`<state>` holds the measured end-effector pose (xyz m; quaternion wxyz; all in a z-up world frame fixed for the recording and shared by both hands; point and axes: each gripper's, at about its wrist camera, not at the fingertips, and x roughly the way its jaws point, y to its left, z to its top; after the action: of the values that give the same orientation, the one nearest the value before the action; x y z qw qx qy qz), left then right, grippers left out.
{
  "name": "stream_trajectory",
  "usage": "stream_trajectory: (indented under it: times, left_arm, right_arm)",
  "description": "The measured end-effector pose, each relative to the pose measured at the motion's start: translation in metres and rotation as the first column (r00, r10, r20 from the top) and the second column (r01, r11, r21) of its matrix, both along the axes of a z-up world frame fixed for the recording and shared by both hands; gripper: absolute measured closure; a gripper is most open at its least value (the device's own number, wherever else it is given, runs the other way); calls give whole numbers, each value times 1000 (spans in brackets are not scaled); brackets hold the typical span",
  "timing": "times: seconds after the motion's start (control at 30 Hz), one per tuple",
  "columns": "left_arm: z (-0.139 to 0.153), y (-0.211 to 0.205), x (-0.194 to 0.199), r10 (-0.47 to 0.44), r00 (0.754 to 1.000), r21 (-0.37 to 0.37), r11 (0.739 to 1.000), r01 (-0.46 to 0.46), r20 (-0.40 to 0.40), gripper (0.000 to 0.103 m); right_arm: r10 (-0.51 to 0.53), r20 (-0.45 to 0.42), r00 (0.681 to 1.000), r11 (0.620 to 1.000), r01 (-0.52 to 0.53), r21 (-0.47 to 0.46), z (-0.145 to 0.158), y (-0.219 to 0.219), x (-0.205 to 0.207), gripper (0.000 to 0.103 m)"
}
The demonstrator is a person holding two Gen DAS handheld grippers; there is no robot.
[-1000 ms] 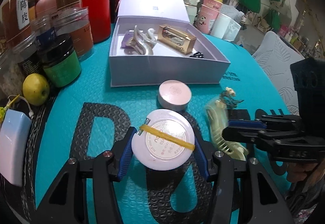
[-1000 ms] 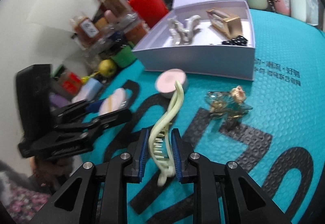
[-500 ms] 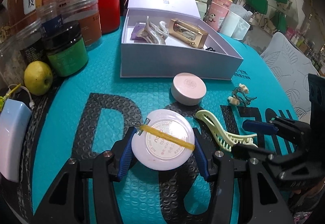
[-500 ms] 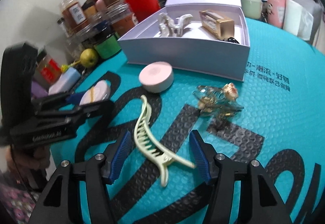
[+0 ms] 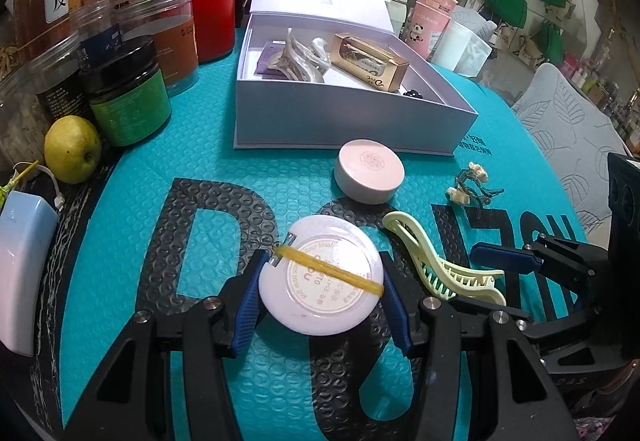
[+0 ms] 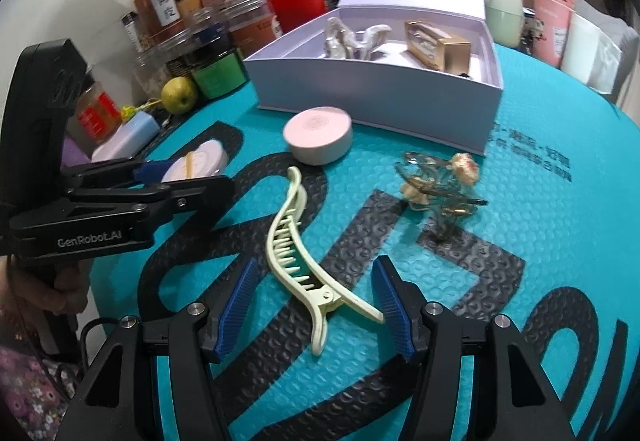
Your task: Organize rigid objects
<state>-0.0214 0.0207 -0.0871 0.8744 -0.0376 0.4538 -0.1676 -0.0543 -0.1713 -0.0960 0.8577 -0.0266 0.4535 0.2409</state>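
Left-wrist view: the left claw [image 5: 320, 299] is seen clamped on a round white compact [image 5: 318, 281] banded with a yellow elastic, the blue pads [image 5: 249, 299] pressed to its opposite edges so that the flat disc is carried level, just above the teal mat [image 5: 208, 161] covering the desk. In the right-wrist view the right claw [image 6: 314, 307] is found with its jaws apart and, at this moment, closing slightly; the pale green hair clip [image 6: 298, 253] lies on the mat between them, one handle tip close to or touching the right-hand pad, with no grip seen on it. The clip is judged to be lying free within reach for a fresh hold. A pink round tin [image 6: 319, 135] and a flowered hair ornament [image 6: 438, 183] rest on the mat, apart from each other, in front of the open lavender box [image 6: 372, 91]. The box already holds a pearly claw clip [image 6: 354, 37] and a gold carton [image 6: 438, 45], which marks it as the likely destination. Jars are stood at the rear left, clear of the work.
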Motion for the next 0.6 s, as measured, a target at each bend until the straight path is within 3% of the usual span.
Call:
stream_trajectory:
  times: [0.2, 0.27, 0.33, 0.6]
  left_arm:
    - [-1, 1, 0, 11, 1000, 9, 1000, -11, -5, 50]
    - [-2, 1, 0, 13, 1000, 11, 1000, -13, -10, 50]
    - [-3, 2, -1, 17, 1000, 15, 1000, -17, -12, 50]
    - [1, 5, -9, 33, 999, 27, 999, -33, -5, 50]
  right_arm:
    - [18, 4, 1000, 998, -17, -62, 0, 7, 4, 55]
    - [37, 8, 999, 997, -36, -74, 0, 10, 4, 72]
    - [40, 14, 999, 995, -38, -89, 0, 12, 5, 82]
    - [13, 4, 1000, 999, -13, -38, 2, 6, 0, 82]
